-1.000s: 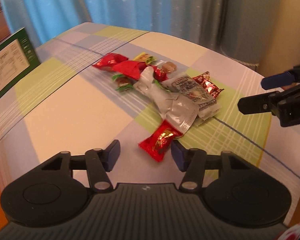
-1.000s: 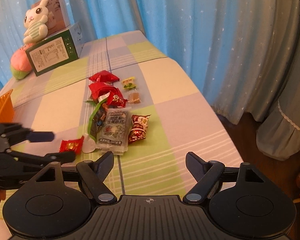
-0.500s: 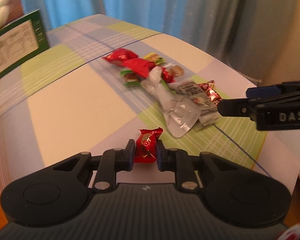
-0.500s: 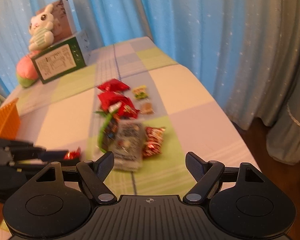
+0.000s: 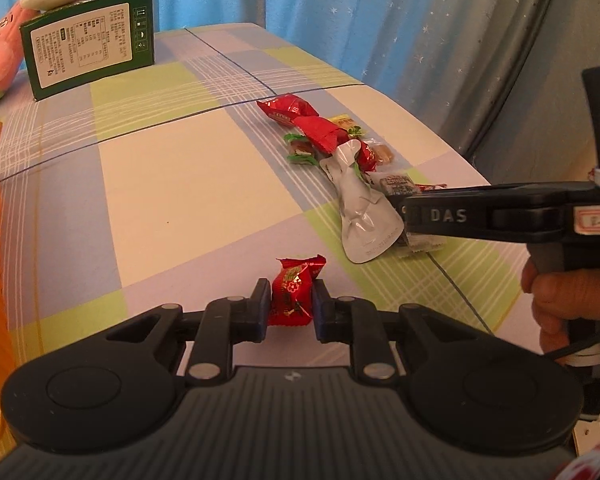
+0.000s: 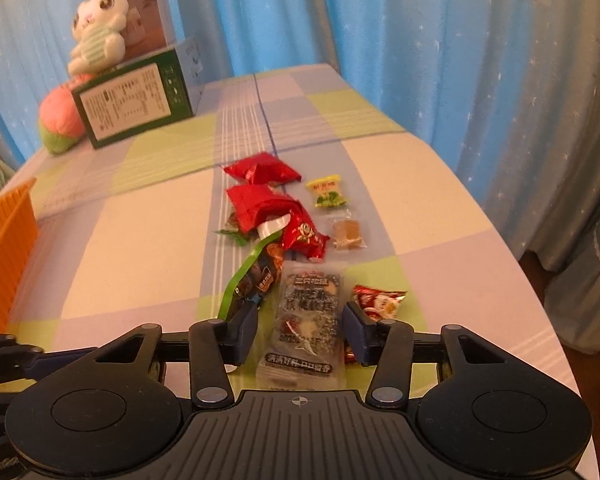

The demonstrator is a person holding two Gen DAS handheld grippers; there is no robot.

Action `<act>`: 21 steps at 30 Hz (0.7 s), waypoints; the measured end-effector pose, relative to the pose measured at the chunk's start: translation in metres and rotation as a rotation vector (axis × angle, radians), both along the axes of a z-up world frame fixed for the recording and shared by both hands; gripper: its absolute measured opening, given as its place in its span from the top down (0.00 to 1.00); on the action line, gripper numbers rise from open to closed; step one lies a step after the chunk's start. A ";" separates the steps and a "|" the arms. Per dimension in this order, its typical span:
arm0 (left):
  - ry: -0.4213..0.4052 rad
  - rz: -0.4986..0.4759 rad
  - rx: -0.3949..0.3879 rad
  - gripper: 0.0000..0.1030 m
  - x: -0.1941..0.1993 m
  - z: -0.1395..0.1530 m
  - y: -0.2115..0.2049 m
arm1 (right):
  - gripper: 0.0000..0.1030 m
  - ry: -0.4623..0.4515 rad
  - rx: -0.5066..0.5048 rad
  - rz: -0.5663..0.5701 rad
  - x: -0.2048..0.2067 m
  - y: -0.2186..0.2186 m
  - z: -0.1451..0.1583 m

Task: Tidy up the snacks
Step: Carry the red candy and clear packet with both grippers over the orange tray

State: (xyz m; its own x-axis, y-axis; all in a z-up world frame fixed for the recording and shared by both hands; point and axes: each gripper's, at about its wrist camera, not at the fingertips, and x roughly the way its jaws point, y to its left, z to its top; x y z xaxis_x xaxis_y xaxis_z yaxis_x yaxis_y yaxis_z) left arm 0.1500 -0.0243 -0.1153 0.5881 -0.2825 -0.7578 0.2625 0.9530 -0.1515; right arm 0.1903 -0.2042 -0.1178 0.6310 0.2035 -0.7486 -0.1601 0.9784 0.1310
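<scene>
hand-held gripper (image 6: 300,330) straddling grey packet (image 6: 306,328)

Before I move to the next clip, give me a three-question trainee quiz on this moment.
1. True or false: the left gripper is shut on a red candy.
2. What lies between the right gripper's fingers? A) the clear grey-printed packet B) the green box C) the plush rabbit
3. Fill in: at the table's left edge stands an ______ basket.

Key
1. True; both fingers press its sides.
2. A; the fingers straddle the packet with gaps on both sides, so the gripper is open.
3. orange
</scene>
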 end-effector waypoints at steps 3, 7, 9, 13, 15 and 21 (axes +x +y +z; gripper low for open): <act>0.004 0.012 -0.007 0.82 -0.001 0.000 0.001 | 0.59 0.013 -0.034 -0.002 0.003 0.003 -0.007; 0.006 0.022 -0.005 0.82 -0.004 0.001 0.003 | 0.63 0.006 -0.049 0.011 -0.003 0.004 -0.007; 0.005 0.031 0.000 0.82 -0.007 0.003 0.003 | 0.64 0.002 -0.039 0.008 -0.008 0.001 -0.004; 0.000 0.045 -0.004 0.81 -0.013 0.011 0.005 | 0.64 -0.019 -0.027 -0.007 -0.022 -0.003 0.011; -0.005 0.055 -0.007 0.82 -0.017 0.017 0.006 | 0.64 -0.030 -0.019 -0.015 -0.030 -0.006 0.020; -0.028 0.105 -0.024 0.82 -0.033 0.041 0.018 | 0.64 -0.060 0.006 -0.004 -0.055 -0.002 0.058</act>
State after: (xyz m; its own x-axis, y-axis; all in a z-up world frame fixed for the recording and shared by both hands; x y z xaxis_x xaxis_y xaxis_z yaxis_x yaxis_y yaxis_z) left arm 0.1166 -0.0064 -0.0738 0.6365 -0.2361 -0.7342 0.1663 0.9716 -0.1683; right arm 0.1353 -0.2059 -0.0598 0.6756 0.2052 -0.7081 -0.1638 0.9783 0.1272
